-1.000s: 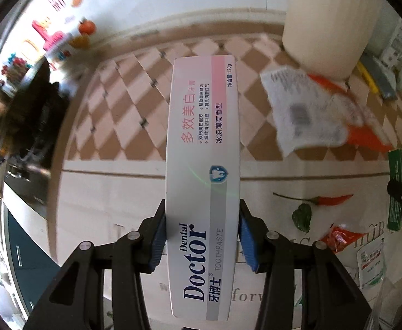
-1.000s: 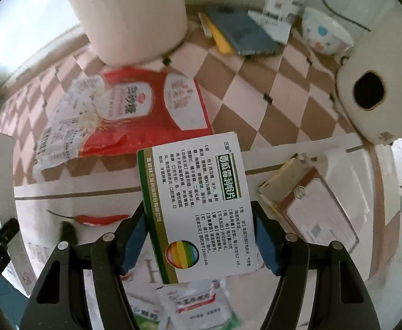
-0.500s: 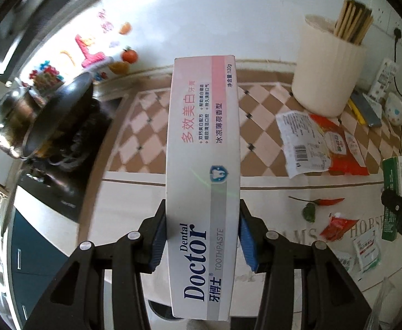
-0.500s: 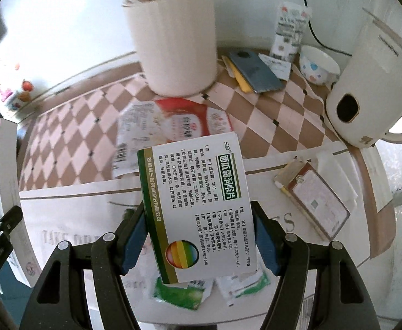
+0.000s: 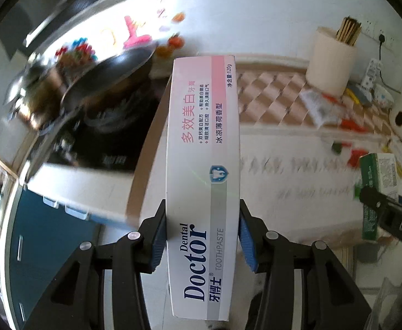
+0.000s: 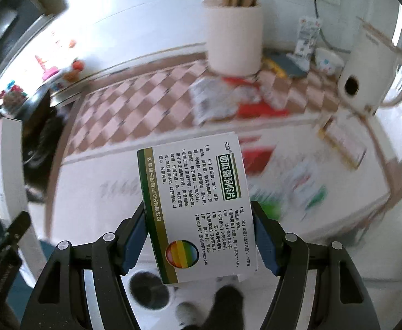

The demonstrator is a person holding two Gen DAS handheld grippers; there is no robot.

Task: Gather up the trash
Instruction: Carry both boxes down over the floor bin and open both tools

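Note:
My left gripper (image 5: 202,236) is shut on a long white and pink toothpaste box (image 5: 205,165), held out over the counter's front edge. My right gripper (image 6: 199,233) is shut on a white and green medicine box (image 6: 198,206), also well back from the counter. That medicine box also shows at the right of the left wrist view (image 5: 377,181). The toothpaste box shows at the left edge of the right wrist view (image 6: 8,181). More trash lies on the counter: a red and white bag (image 6: 228,101), sachets (image 6: 308,181) and a small carton (image 6: 344,143).
A white utensil holder (image 6: 235,38) stands at the back on the checkered mat (image 6: 134,104). A white kettle (image 6: 368,71) is at the right. A wok (image 5: 104,74) sits on the stove at the left. A bin opening (image 6: 148,288) shows on the floor below.
Both grippers have pulled back and up from the counter with their boxes. The counter now looks smaller and farther, and the floor and stove have come into view.

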